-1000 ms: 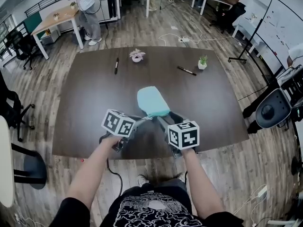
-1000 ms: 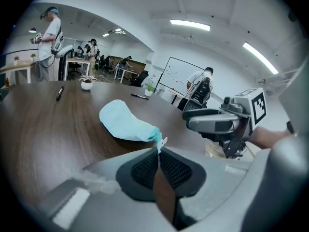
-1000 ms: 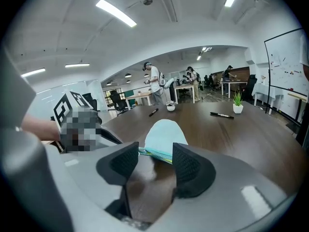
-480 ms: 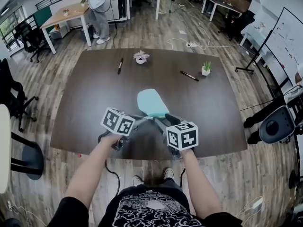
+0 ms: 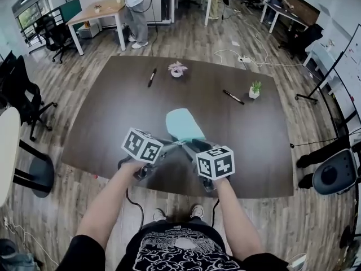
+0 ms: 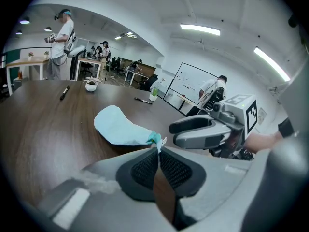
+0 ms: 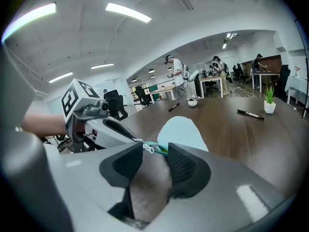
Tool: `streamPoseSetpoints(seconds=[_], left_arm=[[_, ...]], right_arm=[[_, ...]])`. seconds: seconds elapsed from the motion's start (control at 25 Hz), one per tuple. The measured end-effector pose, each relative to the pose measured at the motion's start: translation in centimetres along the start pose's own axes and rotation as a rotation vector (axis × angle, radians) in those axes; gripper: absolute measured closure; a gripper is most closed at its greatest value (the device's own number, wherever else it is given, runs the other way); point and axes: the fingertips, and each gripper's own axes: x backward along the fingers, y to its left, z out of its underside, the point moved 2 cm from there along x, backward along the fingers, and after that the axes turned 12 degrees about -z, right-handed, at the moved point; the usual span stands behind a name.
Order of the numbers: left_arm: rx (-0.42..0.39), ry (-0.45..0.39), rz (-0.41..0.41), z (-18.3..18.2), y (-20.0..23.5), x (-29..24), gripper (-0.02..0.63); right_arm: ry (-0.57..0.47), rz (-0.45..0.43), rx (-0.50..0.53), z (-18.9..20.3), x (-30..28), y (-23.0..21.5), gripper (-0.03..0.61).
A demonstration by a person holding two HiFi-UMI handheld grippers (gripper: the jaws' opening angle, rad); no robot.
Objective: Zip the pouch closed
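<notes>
- With the left hand-held gripper (image 6: 158, 151), pinching a small pale tab (image 6: 160, 142) at the near corner of the pouch (image 6: 118, 127); jaws pressed together on it, with nothing else between them.
- With the right hand-held gripper (image 7: 154, 151), coming at the same corner from the opposite side: jaws apart but closing, with a short run of teal zip (image 7: 158, 148) at their tips and the pads not yet pressing on it.
- Just beyond both sets of tips, lying flat on the dark tabletop (image 5: 113, 112) and stretching away from them: the light teal pouch, its near corner meeting the left jaws.
- Judged to be an early stage: one end secured, the second grip only being taken, no sign of a slider drawn along the pouch.
- Probably left to do: clamp the right jaws, then draw the slider the length of the zip while the other side holds the pouch steady.
- Unclear whether the pale tab is the slider's pull or a fabric end tab, and so which side is to pull and which to anchor.
- Mostly hidden: the zip line itself. Covered in the head view by the marker cubes and gripper bodies; shown in the gripper views only as the bit at the tips.
- Not readable, then: how much of the zip is open or already closed.
</notes>
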Motion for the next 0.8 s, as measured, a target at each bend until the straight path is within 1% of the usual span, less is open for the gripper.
streamPoseSetpoints(seconds=[0.4,0.56,0.76,0.8], left_arm=[[0.016,-0.01,-0.028,-0.3,-0.8,0.0,0.592],[0.016,-0.011,-0.038,-0.4,-0.9,0.2,0.592],[0.018,-0.016,-0.055,-0.4,-0.8,0.3,0.592],[0.022,-0.018,-0.055,-0.4,-0.8,0.3,0.592]], right_arm=[[0.023,-0.106,-0.011,0.4,-1.2,-0.2,0.437],[0.032,-0.155,-0.015,0.4,-1.5,0.4,0.473],[0.042,-0.168,-0.004,0.6,-1.5,0.6,0.548],[0.041,-0.172,-0.003,0.6,-1.5,0.7,0.552]])
